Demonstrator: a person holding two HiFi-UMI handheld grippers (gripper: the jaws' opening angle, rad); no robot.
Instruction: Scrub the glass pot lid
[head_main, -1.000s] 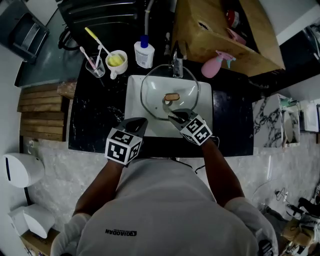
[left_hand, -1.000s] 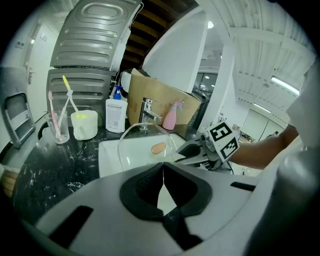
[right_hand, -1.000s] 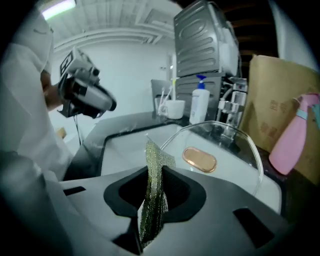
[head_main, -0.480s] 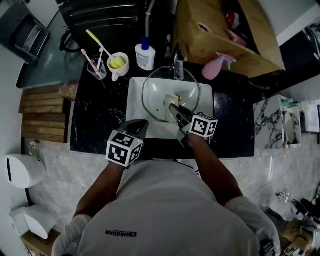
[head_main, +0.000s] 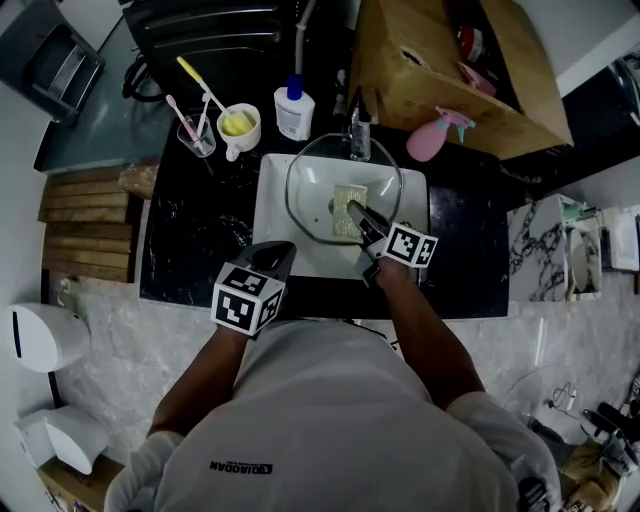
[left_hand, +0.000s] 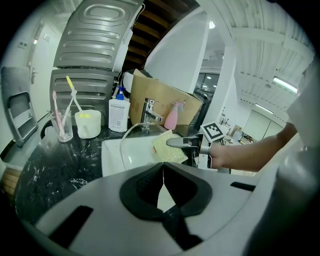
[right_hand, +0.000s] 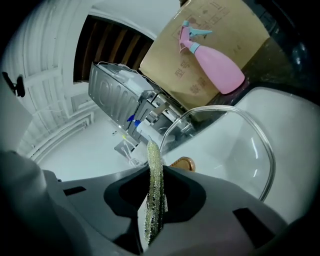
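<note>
The round glass pot lid (head_main: 315, 185) leans in the white sink (head_main: 270, 215). My right gripper (head_main: 357, 212) reaches over the lid's middle, shut on a yellow-green sponge (head_main: 342, 222) that covers the knob in the head view. In the right gripper view the sponge (right_hand: 152, 160) stands edge-on between the jaws (right_hand: 155, 187), with the lid's knob (right_hand: 182, 163) and rim (right_hand: 260, 135) just beyond. My left gripper (head_main: 282, 248) hangs at the sink's front edge, shut on nothing (left_hand: 162, 172), apart from the lid (left_hand: 132, 142). Its view also shows the sponge (left_hand: 167, 149).
A faucet (head_main: 358, 140) stands behind the sink. On the black counter (head_main: 190, 230) to the back left are a soap bottle (head_main: 294, 110), a yellow-filled cup (head_main: 238, 125) and a glass of toothbrushes (head_main: 196, 135). A pink spray bottle (head_main: 435, 138) leans on a cardboard box (head_main: 450, 70).
My right gripper has pushed forward over the lid, and the sponge now covers the knob that showed a second ago. The left gripper has stayed put.
</note>
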